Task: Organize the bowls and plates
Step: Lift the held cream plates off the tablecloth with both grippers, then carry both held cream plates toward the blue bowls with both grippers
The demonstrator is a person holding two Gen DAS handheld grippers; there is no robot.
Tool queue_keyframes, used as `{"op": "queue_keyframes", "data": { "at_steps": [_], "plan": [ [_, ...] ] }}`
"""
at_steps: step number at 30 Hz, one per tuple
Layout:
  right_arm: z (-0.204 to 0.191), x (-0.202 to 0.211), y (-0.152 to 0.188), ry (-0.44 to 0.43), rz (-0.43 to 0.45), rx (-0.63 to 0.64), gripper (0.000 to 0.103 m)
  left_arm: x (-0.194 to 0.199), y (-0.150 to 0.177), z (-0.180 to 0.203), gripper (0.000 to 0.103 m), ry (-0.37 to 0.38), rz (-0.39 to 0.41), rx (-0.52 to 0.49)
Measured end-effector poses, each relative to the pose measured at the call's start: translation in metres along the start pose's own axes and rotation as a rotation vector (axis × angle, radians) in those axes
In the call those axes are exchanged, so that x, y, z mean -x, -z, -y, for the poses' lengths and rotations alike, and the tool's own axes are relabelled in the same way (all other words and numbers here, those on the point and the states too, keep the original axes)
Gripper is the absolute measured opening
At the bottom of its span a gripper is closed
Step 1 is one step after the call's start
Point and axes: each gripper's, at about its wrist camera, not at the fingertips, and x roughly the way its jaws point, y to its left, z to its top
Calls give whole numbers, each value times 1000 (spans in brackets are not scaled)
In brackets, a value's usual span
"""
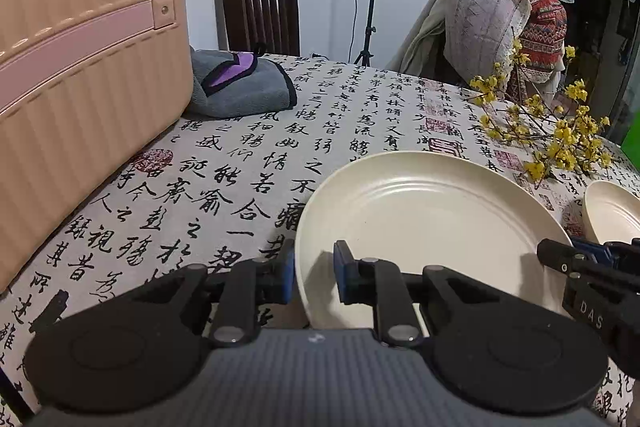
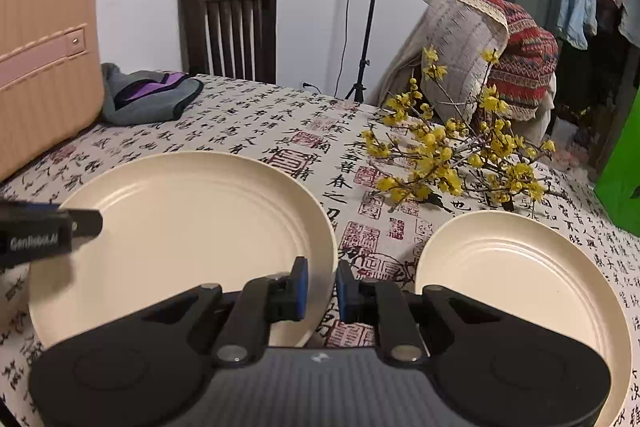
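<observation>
- Far left of both views: the peach suitcase (image 1: 80,75) takes the upper left; it doesn't matter for this step.
- Left gripper (image 1: 314,277): we have it clamped on the left rim of the big plate (image 1: 432,227), blue pads nearly together with the rim between them.
- The plate body extends right and away from that grip, so the left hand is the nearer one for its left edge.
- Right gripper (image 2: 322,289): nearly closed on the same plate's right rim (image 2: 326,251), in the right wrist view.
- So we hold the big plate at both sides.
- Lower right: the small plate (image 2: 520,267) sits just beside the big one, not touching, right of the right gripper. Likely stacking partner.
</observation>
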Motion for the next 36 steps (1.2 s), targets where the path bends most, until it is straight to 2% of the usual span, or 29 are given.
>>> {"op": "queue_keyframes", "data": {
  "at_steps": [18, 36],
  "plan": [
    [9, 29, -2, 48, 57, -39, 14, 30, 0, 9, 19, 50, 90, -22],
    [20, 65, 11, 97, 90, -61, 14, 50, 6, 19, 19, 122, 126, -26]
  ]
}}
